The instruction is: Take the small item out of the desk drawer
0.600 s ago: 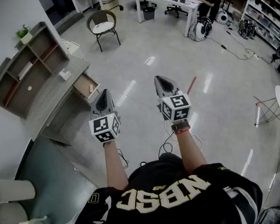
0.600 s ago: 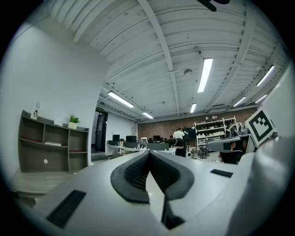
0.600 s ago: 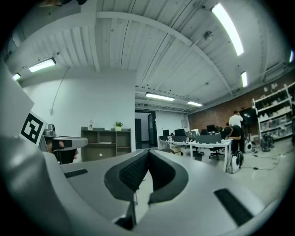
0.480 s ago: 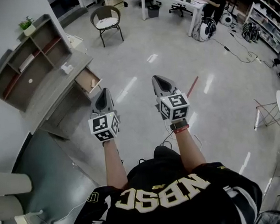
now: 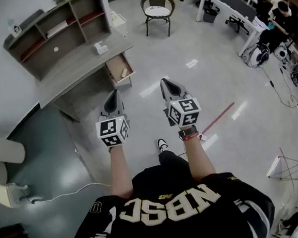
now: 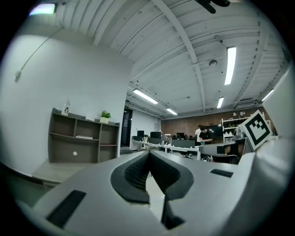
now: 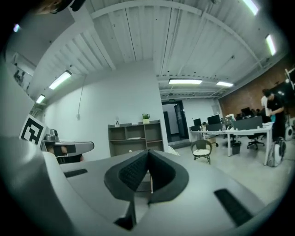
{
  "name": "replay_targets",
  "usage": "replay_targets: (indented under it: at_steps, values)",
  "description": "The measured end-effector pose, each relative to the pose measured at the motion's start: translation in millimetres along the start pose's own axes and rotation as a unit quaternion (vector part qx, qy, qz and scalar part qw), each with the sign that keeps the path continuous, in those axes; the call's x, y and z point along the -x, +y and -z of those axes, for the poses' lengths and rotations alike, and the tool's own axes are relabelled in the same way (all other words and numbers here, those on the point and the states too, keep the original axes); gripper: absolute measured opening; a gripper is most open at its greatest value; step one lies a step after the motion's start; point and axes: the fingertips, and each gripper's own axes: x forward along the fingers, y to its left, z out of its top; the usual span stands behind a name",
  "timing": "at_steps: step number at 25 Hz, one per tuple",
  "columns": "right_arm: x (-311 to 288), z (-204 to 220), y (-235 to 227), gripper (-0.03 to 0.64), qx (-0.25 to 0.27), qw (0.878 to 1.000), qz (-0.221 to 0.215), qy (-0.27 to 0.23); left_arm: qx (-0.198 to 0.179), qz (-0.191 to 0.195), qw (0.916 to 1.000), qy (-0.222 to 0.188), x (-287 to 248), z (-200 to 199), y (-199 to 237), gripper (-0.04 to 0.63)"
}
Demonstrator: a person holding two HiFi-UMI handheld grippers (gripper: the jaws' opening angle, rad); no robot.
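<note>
On the far left of the head view, the shelf unit (image 5: 54, 38) stands on the desk (image 5: 77, 70), with a small white box (image 5: 100, 47) on the desktop. The drawer (image 5: 117, 67) at the desk's right end is pulled open, and a small pale item (image 5: 124, 72) lies inside, too small for me to make out. Only open floor lies between it and my grippers. I hold the left gripper (image 5: 113, 94) in the air, short of the drawer, jaws pressed together on nothing. The right gripper (image 5: 167, 83) is level beside it, jaws likewise closed and empty. A red strip (image 5: 219, 117) crosses the floor to its right, and a chair (image 5: 156, 10) stands beyond the drawer. Only the head view looks down into the drawer. The gripper views look level across the room and add a plant (image 6: 105, 115) on top of the shelves
</note>
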Motion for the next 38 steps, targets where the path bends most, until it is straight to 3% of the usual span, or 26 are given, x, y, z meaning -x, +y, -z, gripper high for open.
replay_targets:
  at_steps: [11,21,29,38]
  values:
    - [-148.6,-27.3,-26.3,0.006,0.002,0.992,-0.129,0.006,0.006,-0.100,0.9949,-0.009,-111.3,-5.8,40.9,0.012]
    - [-217.0,15.8,-25.1,0.006,-0.011,0.980,-0.190,0.063,0.010,-0.171,0.9846,0.034,-142.3,23.0,79.4,0.012]
    - [-289.9,45.8,-5.2,0.006,-0.002,0.977,-0.189,0.096,0.020,-0.171,0.9838,0.051,-176.7,46.8,142.3,0.012]
    - [-399.5,59.3,15.2,0.008,0.013,0.983,-0.140,0.118,0.028,-0.116,0.9917,0.048,-251.5,57.7,239.8,0.012]
